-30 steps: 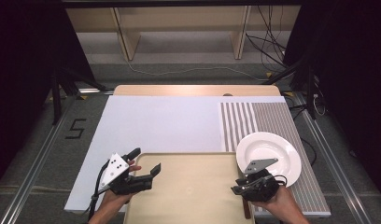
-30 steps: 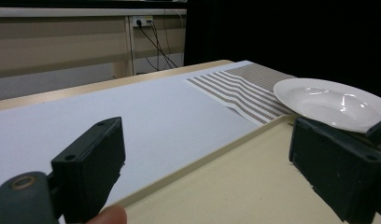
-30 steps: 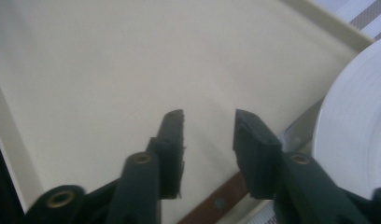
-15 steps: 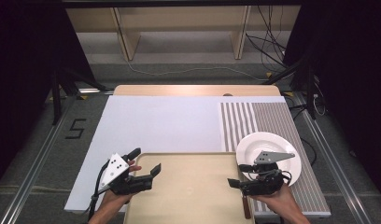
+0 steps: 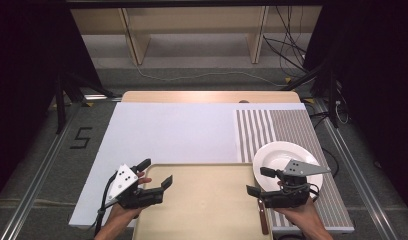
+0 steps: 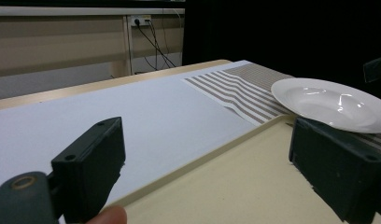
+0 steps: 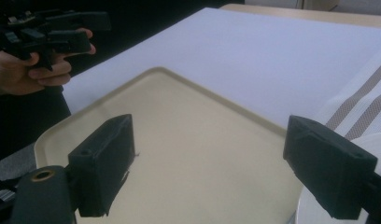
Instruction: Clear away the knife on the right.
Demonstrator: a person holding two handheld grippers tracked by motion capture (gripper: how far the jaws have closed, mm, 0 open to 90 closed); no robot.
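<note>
A beige tray (image 5: 202,205) lies at the near edge of the table, between my two grippers. My left gripper (image 5: 154,173) hovers over the tray's near left corner, open and empty, its jaws pointing right across the tray (image 6: 254,186). At the tray's right edge my right gripper (image 5: 258,181) is also open and empty, its jaws pointing left over the tray (image 7: 198,140). A white plate (image 5: 287,155) sits on the striped mat (image 5: 272,127), right behind the right gripper. From the left gripper (image 6: 214,168) the plate (image 6: 328,102) lies beyond the right jaw.
A white cloth (image 5: 177,132) covers the middle of the table, with bare wood (image 5: 207,96) along the far edge. A dark brown handle-like object (image 5: 262,217) lies beside the tray's right edge. The other hand's gripper (image 7: 53,32) appears at the upper left of the right gripper view.
My right gripper has risen slightly and shifted away from me, toward the plate. The left gripper, tray and plate have stayed where they were.
</note>
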